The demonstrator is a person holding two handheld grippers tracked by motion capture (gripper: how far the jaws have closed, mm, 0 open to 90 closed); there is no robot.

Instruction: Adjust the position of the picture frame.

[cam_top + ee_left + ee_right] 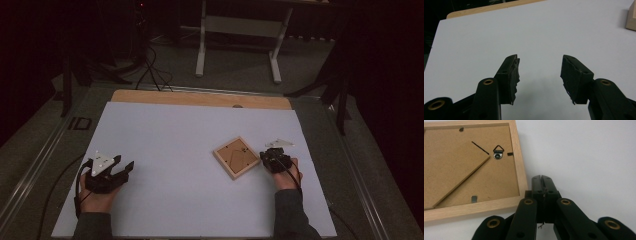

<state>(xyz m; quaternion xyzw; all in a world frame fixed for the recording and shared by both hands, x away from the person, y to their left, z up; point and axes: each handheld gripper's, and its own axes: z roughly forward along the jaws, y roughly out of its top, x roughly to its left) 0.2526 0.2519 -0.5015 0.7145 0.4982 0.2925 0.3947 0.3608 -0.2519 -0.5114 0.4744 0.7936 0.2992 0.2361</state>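
Nearest the person, 2 grippers are held above the white table surface [165,150]. The left gripper [122,167] is kept low at the near left with its jaws apart and nothing between them. The right gripper [270,156] is kept at the near right with its jaws pressed together on nothing — the tip sits just beside the right edge of the picture frame [237,157].

1 picture frame is present. It lies face down, right of centre, turned at an angle. On its fibreboard back, 1 folded easel stand [461,181], 1 triangular hanging ring [498,152] and at least 2 small retaining tabs are counted.

The step in hand is judged to be a nudge or a grasp of the frame by its right edge. For a nudge, the closed tip is best set squarely against the wooden rim — not the backing — and moved slowly, so that the frame is not spun. For a grasp, the jaws must first be opened.

Beyond the sheet, 1 strip of bare wood tabletop [200,98] is seen.
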